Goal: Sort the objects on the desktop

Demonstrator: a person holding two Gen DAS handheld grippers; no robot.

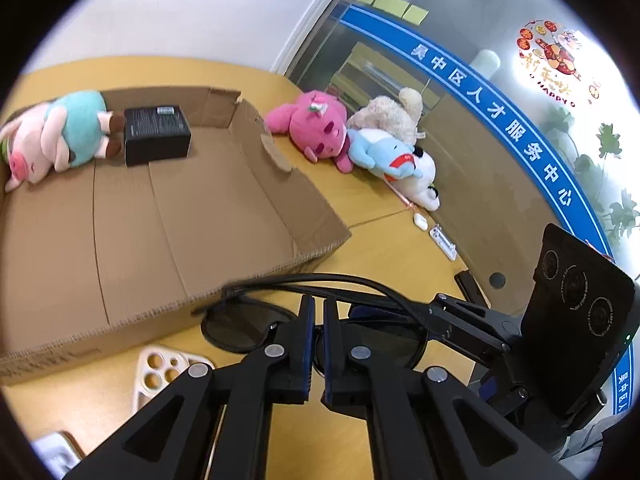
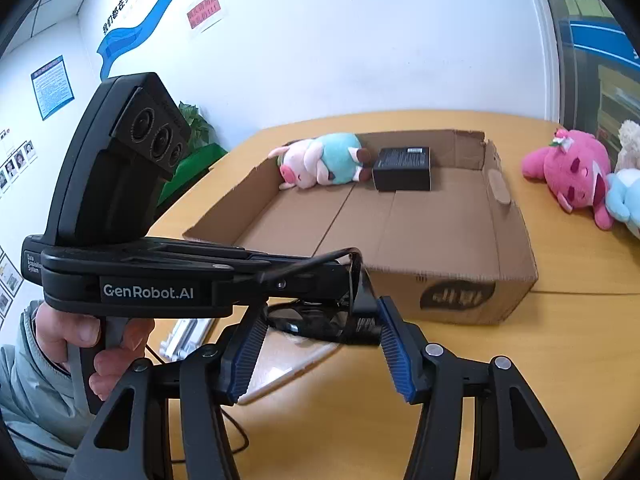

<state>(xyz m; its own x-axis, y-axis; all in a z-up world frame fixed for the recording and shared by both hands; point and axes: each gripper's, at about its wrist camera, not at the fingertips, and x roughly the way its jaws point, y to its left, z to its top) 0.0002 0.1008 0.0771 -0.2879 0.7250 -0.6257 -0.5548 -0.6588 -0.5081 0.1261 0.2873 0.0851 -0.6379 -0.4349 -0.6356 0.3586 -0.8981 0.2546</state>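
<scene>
My left gripper (image 1: 319, 312) is shut on black sunglasses (image 1: 240, 326) at their bridge, held just above the yellow table near the front wall of the open cardboard box (image 1: 168, 216). The sunglasses (image 2: 316, 322) also show in the right wrist view, between the open fingers of my right gripper (image 2: 320, 336), which holds nothing. The left gripper's body (image 2: 132, 280) crosses in front. Inside the box lie a pig plush in a teal shirt (image 1: 56, 136) and a black box (image 1: 157, 133).
A pink plush (image 1: 316, 126), a beige plush (image 1: 390, 114) and a blue-and-white plush (image 1: 394, 162) lie right of the box. A white paint palette (image 1: 160, 372) lies by the box's front. Small white items (image 1: 440, 236) lie near the glass wall.
</scene>
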